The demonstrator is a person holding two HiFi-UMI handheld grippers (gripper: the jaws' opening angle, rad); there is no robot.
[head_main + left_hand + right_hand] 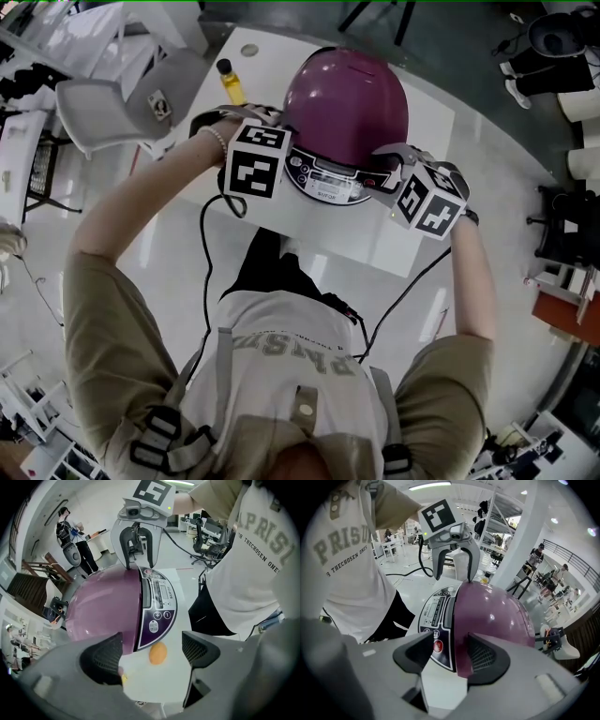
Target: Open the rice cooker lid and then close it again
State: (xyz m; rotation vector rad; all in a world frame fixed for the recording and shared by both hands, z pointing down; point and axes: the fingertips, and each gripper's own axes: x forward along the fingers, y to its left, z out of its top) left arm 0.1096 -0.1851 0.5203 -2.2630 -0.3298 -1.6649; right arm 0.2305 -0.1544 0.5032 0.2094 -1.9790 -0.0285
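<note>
A purple rice cooker [347,103] with its lid down stands on a white table [427,117], its control panel [328,180] facing the person. My left gripper [281,127] is at the cooker's left side and my right gripper [386,167] at its right front. In the left gripper view the cooker [103,606] lies ahead and my left gripper [151,654] is open over bare table. In the right gripper view my right gripper [447,653] stands open, its jaws straddling the lid's front edge [457,634] beside the panel [436,611]. Each gripper shows in the other's view: right gripper [139,562], left gripper [453,573].
A yellow bottle [232,82] stands on the table behind the left gripper. A small orange round thing [158,652] lies on the table by the panel. A white chair [112,112] is at the left. Cables [204,244] hang from both grippers. A person [70,531] stands in the background.
</note>
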